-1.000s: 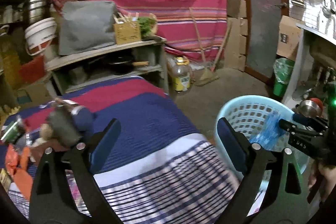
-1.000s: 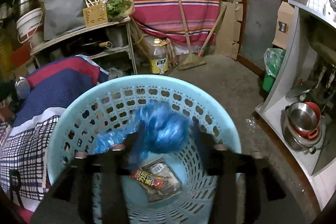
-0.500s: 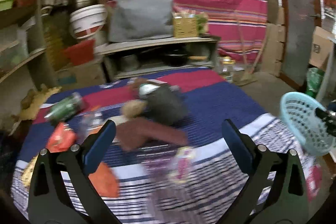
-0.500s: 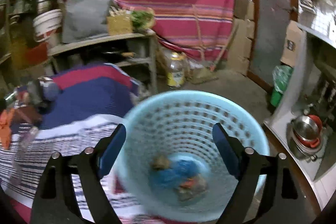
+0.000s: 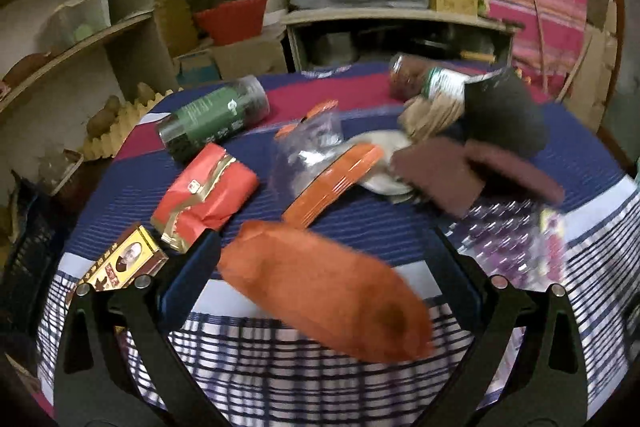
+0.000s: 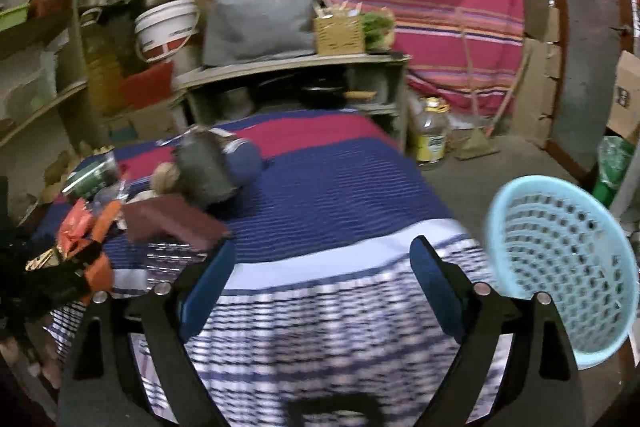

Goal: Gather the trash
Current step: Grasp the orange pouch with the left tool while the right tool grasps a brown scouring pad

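My left gripper (image 5: 320,271) is open over the striped table, its jaws either side of an orange wrapper (image 5: 328,303). Around it lie a red foil packet (image 5: 206,195), a yellow card box (image 5: 124,263), a green can (image 5: 214,119), a clear bag (image 5: 308,147), an orange strip (image 5: 334,183), brown cloths (image 5: 460,175) and a purple packet (image 5: 516,243). My right gripper (image 6: 322,291) is open and empty above the table's near edge. The light blue trash basket (image 6: 560,267) stands to its right beside the table. The trash pile (image 6: 92,223) is far left in the right wrist view.
A dark bundle (image 5: 504,119) and a jar (image 5: 424,79) lie at the table's back. Cluttered shelves (image 5: 80,39) stand to the left, a low shelf unit (image 6: 300,83) with a grey bag behind. An oil bottle (image 6: 432,135) and a broom stand on the floor.
My left gripper swung from the basket side over to the trash pile and closed in on the orange wrapper. My right gripper dropped the blue wad into the basket, opened and swung left over the table.
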`<state>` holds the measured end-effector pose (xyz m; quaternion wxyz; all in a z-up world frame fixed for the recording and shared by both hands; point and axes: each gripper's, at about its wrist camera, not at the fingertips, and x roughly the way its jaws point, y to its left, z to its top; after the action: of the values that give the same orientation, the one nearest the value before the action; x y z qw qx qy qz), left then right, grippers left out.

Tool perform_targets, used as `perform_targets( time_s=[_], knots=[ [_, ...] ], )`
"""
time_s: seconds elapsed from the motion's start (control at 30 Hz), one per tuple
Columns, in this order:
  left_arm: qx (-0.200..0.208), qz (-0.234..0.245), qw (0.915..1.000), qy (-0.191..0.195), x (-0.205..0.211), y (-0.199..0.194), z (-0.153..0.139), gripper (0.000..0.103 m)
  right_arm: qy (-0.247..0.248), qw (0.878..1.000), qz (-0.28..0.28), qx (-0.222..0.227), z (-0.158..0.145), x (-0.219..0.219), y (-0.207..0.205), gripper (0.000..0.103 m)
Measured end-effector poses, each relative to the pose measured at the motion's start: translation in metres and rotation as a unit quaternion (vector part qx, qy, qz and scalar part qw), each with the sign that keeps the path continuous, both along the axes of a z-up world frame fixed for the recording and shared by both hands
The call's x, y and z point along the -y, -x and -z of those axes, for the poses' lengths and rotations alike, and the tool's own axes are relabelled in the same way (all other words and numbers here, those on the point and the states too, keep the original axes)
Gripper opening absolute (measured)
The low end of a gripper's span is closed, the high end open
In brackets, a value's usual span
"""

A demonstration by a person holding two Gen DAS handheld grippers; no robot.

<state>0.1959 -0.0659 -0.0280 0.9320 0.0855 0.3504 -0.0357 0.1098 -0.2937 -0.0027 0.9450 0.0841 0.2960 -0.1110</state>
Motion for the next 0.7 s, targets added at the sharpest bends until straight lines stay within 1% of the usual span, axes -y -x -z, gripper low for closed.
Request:
perform_targets(
  time_s=[0.1,0.17,0.23,0.3,0.4,0.5,0.53,0.6,0.63,0.7],
  knots=[
    [-0.014,0.009,0.9998,0.006,-0.006,-0.003,0.005,0.097,0.013,1.000,-0.016,-0.013,0.006,-0.022,-0.018,0.087],
    [-0.034,0.009,0.9992,0.020,-0.012,-0.006,0.009,0.097,0.017,1.000,-0.019,-0.016,0.007,-0.031,-0.028,0.087],
    [-0.052,0.000,0.9982,0.031,-0.021,-0.006,0.013,0.097,0.011,1.000,-0.017,-0.020,0.008,-0.036,-0.036,0.087],
    [-0.069,-0.006,0.9960,0.055,-0.032,-0.005,0.016,0.097,0.006,1.000,-0.012,-0.021,0.011,-0.040,-0.043,0.087],
    [-0.087,-0.017,0.9928,0.081,-0.044,-0.008,0.018,0.097,0.014,1.000,-0.009,-0.024,0.020,-0.045,-0.047,0.087],
    [-0.107,-0.025,0.9897,0.092,-0.048,-0.015,0.026,0.097,0.008,0.999,-0.015,-0.036,0.024,-0.045,-0.051,0.087],
    [-0.113,-0.027,0.9888,0.093,-0.048,-0.017,0.028,0.097,0.006,0.999,-0.015,-0.034,0.023,-0.043,-0.051,0.087],
    [-0.120,-0.026,0.9891,0.081,-0.044,-0.021,0.031,0.097,0.000,0.999,-0.014,-0.035,0.024,-0.039,-0.051,0.087],
    [-0.121,-0.024,0.9896,0.074,-0.042,-0.022,0.031,0.095,-0.003,0.999,-0.012,-0.037,0.025,-0.037,-0.052,0.087],
    [-0.117,-0.022,0.9908,0.064,-0.039,-0.023,0.031,0.085,-0.006,0.999,-0.011,-0.040,0.025,-0.034,-0.054,0.087]
  ],
)
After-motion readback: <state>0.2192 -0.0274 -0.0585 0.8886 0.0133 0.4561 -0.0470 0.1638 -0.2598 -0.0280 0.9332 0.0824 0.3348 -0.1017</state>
